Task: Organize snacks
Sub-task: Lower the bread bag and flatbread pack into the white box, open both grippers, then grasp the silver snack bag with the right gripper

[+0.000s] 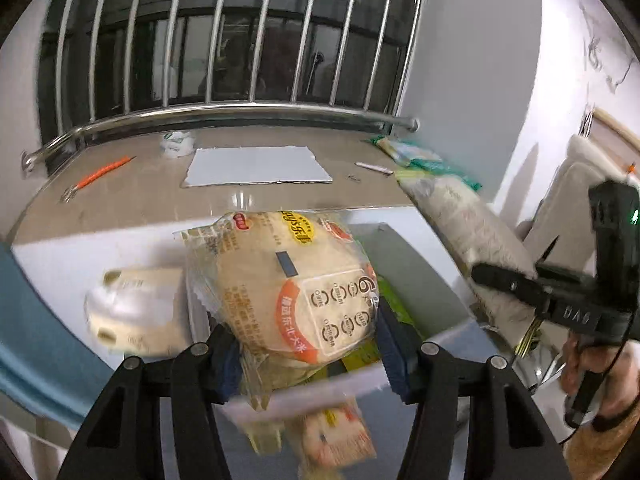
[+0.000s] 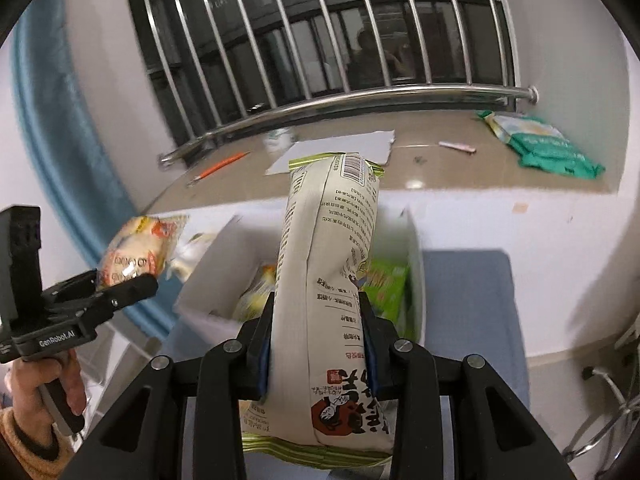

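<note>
Gripping rice-cracker pack in left gripper, part-open | right gripper clamping tall chip bag | risk: slick film slipping, missing white box.

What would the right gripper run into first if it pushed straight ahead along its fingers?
Probably the white box: the right gripper, shut on the tall snack bag, points down over its open top, so the bag's far end would likely meet the box's far wall or contents first. Depth is uncertain.
</note>
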A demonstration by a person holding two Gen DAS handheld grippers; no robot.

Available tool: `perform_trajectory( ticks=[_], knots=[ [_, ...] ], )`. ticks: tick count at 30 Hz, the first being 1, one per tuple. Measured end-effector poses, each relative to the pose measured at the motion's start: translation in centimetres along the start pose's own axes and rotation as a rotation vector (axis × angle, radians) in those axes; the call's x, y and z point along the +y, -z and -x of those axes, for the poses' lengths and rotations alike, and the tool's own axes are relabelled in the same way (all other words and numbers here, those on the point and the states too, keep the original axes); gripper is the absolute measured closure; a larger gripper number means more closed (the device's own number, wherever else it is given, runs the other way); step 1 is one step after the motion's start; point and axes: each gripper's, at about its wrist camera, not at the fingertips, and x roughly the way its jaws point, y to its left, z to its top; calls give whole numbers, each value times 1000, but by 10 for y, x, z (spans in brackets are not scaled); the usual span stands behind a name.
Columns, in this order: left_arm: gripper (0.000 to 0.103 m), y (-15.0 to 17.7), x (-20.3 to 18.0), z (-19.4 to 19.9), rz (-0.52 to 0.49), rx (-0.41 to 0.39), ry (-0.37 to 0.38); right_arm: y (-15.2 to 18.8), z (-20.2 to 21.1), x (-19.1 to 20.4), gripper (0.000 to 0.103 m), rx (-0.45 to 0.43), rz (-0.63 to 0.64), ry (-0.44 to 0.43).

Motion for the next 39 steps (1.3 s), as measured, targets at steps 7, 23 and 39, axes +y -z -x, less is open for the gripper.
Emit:
perform_trajectory(
  ticks=[7, 23, 39],
  knots=[
    [0, -2, 12, -47, 28, 75, -159, -30, -48, -16, 10, 34, -4, 53],
    [0, 41, -11, 35, -28, -2, -117, 15, 31, -22, 0, -70, 17, 25],
    [0, 205, -85, 119, -37, -41, 31, 203, 62, -15, 0, 69, -8, 64]
  ],
)
